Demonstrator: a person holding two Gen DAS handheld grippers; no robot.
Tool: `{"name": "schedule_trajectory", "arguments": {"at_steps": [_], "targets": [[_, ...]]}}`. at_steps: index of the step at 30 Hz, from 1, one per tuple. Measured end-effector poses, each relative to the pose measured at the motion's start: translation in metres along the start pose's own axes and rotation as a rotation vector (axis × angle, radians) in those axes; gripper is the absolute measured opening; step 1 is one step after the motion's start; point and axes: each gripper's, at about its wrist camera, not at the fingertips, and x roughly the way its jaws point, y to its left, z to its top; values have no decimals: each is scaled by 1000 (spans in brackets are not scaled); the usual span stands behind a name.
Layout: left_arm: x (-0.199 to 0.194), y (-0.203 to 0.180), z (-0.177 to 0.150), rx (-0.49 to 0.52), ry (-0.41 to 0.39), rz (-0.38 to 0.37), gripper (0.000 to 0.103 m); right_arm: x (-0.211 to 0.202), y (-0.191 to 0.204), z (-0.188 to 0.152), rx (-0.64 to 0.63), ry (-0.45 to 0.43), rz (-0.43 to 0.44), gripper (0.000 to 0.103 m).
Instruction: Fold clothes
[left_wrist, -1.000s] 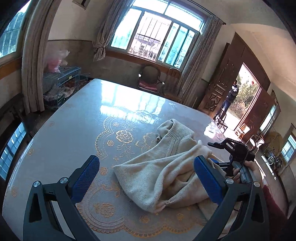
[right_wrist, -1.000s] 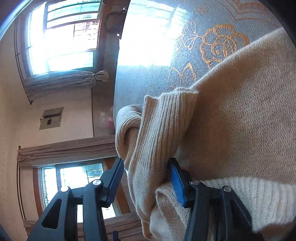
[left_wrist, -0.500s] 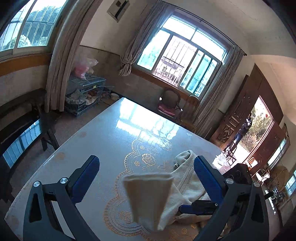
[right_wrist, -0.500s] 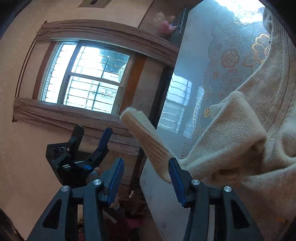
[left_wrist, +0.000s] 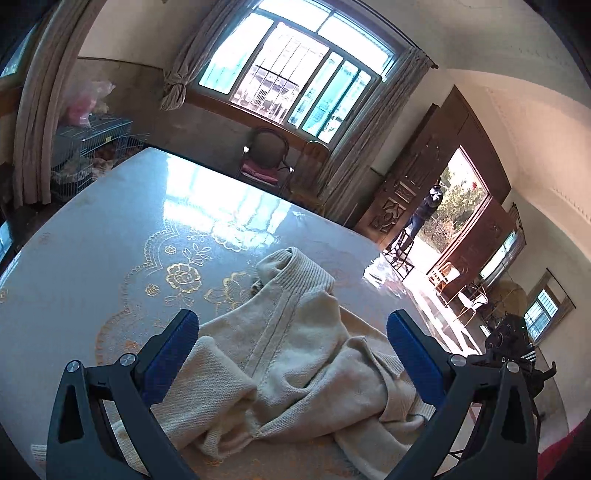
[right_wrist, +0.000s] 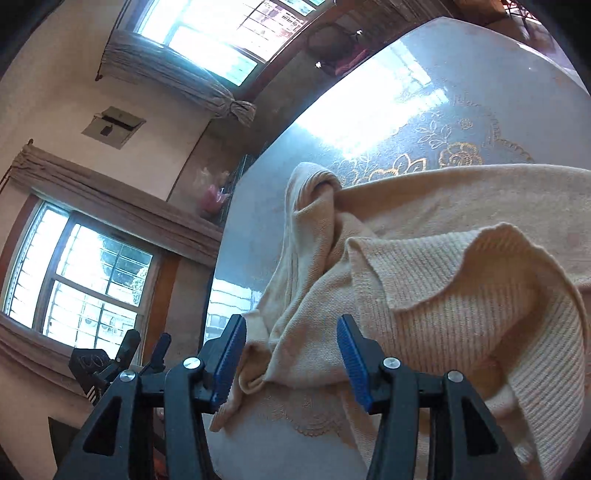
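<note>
1. Your left hand-held gripper (left_wrist: 291, 360) hung over the near edge of the worktop (left_wrist: 110, 229) with its blue pads well apart and nothing between them.
2. Your right hand-held gripper (right_wrist: 291, 363) also had its pads apart, about half spread, clamping nothing; loose knit lay beyond the gap, not pressed by either pad.
3. A cream knitted sweater (left_wrist: 295, 369) lay crumpled on the worktop, directly ahead of and below both tools.
4. Its long axis ran away from you: the ribbed collar (left_wrist: 291, 269) pointed toward the far window, and the bunched body and sleeves sat nearest you.
5. From the right wrist view, a ribbed hem or cuff (right_wrist: 480, 295) curled up just ahead of the right pads.
6. My judgement: the right tool was nearer that ribbed edge, while the left sat nearer the folded sleeve on its own side.
7. Spreading the garment flat looked not yet done.
</note>
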Motion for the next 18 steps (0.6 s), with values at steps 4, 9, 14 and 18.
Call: {"name": "schedule_trajectory", "arguments": {"at_steps": [4,9,14,18], "targets": [[29,-27,-11,63,64,-34,103,-33,-12,-9,18,-55,-52,52],[56,-41,-15,87,122,-40,103,-57,-26,-12,15,-83,-145,53],[66,-49,-14,115,141,-42,103,-86,-35,13,-67,-127,-355,52],[71,-51,-10,131,133,0,103,-107,-36,44,-145,-158,-523,52]]}}
